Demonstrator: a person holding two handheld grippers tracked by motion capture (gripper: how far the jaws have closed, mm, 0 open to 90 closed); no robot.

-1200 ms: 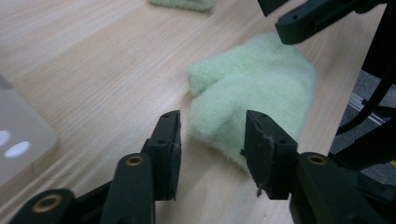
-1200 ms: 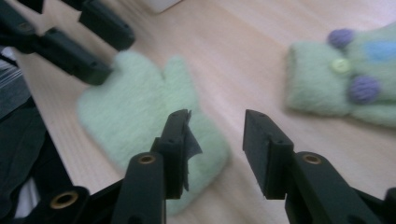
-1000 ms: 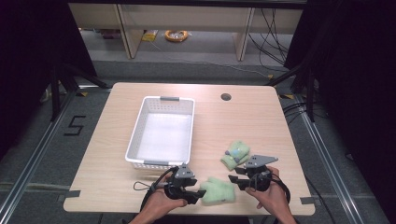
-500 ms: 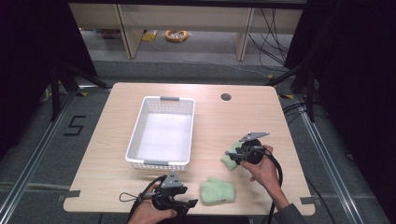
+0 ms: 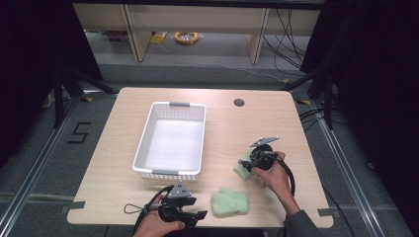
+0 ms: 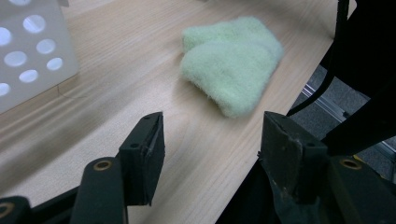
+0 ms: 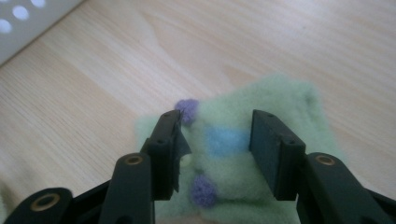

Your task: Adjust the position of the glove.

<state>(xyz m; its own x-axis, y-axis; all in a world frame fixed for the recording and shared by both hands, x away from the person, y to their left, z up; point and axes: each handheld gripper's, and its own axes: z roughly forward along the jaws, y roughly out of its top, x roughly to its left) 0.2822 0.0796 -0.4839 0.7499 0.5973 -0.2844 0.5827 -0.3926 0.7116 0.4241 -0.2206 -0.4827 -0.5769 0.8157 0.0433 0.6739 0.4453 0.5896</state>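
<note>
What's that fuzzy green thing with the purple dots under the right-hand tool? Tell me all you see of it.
The fuzzy green cloth item looks like soft fleece, pale green with a blue patch and two purple pom-pom dots. It lies flat on the wooden table, right of the white basket. The right gripper hangs over it, jaws open astride the blue patch, not yet closed.

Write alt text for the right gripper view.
The right gripper, its black fingers open, hovers over a fuzzy pale green cloth with blue and purple spots lying on the light wooden table.
</note>
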